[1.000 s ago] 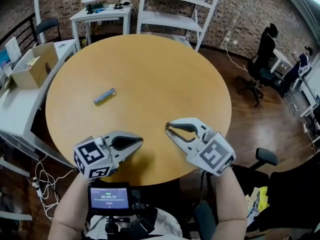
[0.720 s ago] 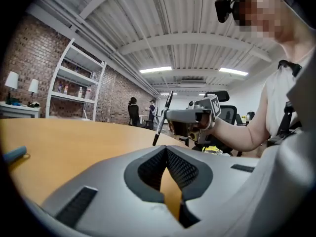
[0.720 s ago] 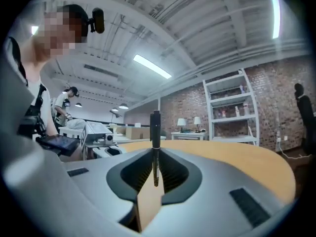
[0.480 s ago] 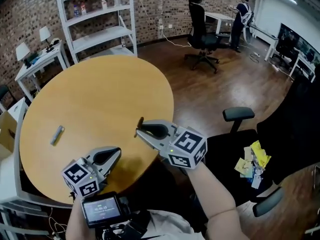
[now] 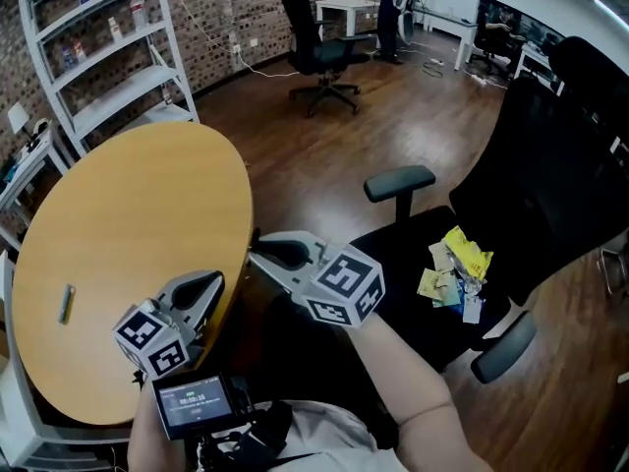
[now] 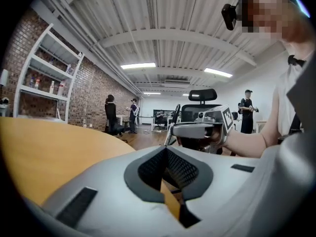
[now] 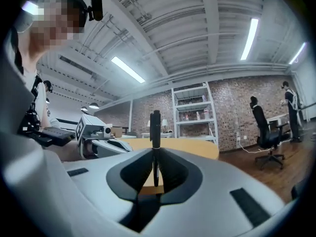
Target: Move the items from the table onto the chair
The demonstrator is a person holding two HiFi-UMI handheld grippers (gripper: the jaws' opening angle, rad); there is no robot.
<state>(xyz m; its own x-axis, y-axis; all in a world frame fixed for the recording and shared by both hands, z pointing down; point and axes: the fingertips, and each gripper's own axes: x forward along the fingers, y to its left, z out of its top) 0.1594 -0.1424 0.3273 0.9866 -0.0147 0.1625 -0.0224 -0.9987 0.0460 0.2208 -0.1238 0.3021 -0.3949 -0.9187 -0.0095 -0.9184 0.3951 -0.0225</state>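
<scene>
A black pen (image 7: 155, 132) stands upright between the pads of my right gripper (image 7: 155, 158), which is shut on it. In the head view that right gripper (image 5: 257, 251) hangs just past the round wooden table's (image 5: 118, 234) right edge, with the pen's tip (image 5: 254, 235) poking up. My left gripper (image 5: 209, 287) hovers over the table's near right rim, shut and empty. A small blue-grey marker (image 5: 66, 303) lies on the table at far left. The black office chair (image 5: 393, 264) stands to the right, with yellow and white packets (image 5: 453, 268) on its seat.
The chair's armrests (image 5: 399, 180) flank the seat, and its tall backrest (image 5: 550, 165) rises behind. A white shelf unit (image 5: 103, 57) stands beyond the table. Another office chair (image 5: 314, 47) and people at desks are across the wooden floor.
The head view has swung right, off the table and toward the chair. Both grippers moved right with it, and the right one still grips the pen at the table's edge.
</scene>
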